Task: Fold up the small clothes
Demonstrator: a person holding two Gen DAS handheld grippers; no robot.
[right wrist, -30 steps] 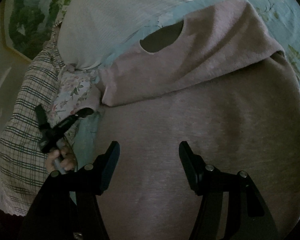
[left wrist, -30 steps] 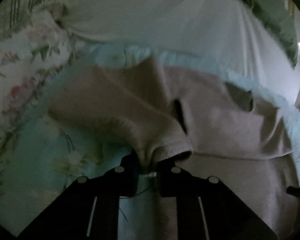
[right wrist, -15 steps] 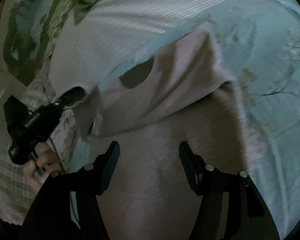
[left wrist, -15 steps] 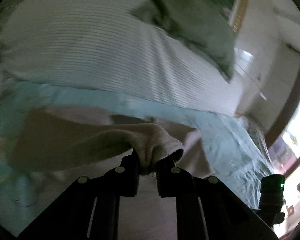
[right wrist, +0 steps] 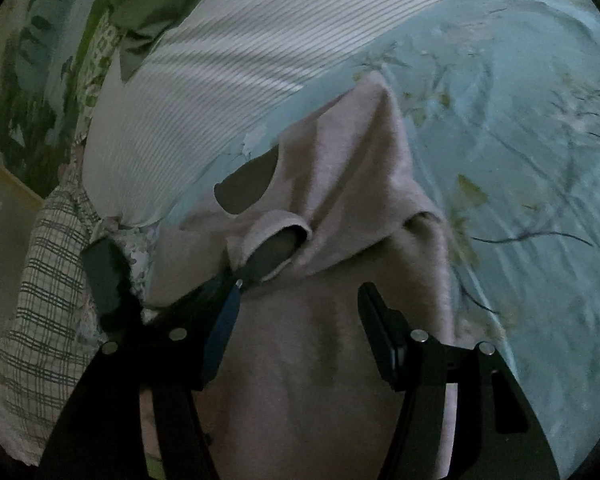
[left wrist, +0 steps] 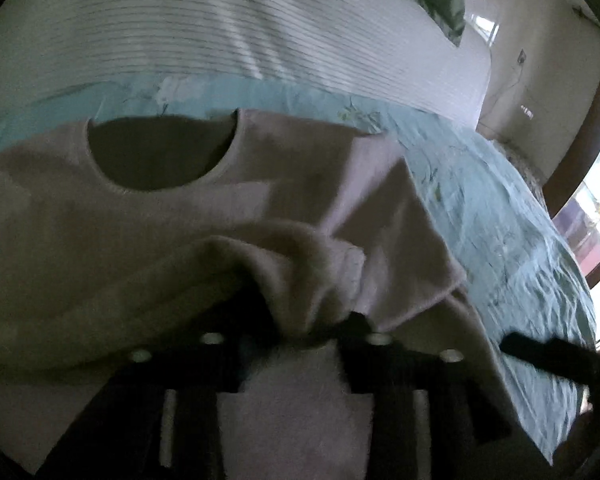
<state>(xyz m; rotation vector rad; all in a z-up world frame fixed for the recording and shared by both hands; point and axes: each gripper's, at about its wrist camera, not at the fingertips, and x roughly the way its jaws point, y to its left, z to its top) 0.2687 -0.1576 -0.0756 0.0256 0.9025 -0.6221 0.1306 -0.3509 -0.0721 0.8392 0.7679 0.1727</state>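
Observation:
A small pink-mauve sweater (left wrist: 188,216) lies on a light blue floral bedsheet (left wrist: 500,216), its round neck opening (left wrist: 156,156) facing up. My left gripper (left wrist: 296,328) is shut on a sleeve cuff (left wrist: 300,272) and holds it over the sweater's chest. In the right wrist view the same sweater (right wrist: 332,360) lies below my right gripper (right wrist: 296,312), which is open and empty just above the body. The held cuff (right wrist: 276,244) and the left gripper's tip show ahead of it.
A white ribbed pillow (right wrist: 220,72) lies behind the sweater. A plaid cloth (right wrist: 44,300) and green patterned bedding (right wrist: 32,80) are at the left. The bedsheet (right wrist: 520,160) spreads to the right. A wall and a bright doorway (left wrist: 580,160) are at far right.
My left gripper has carried the sleeve cuff from the left side across onto the sweater's chest. The right gripper stayed open over the body, shifting slightly.

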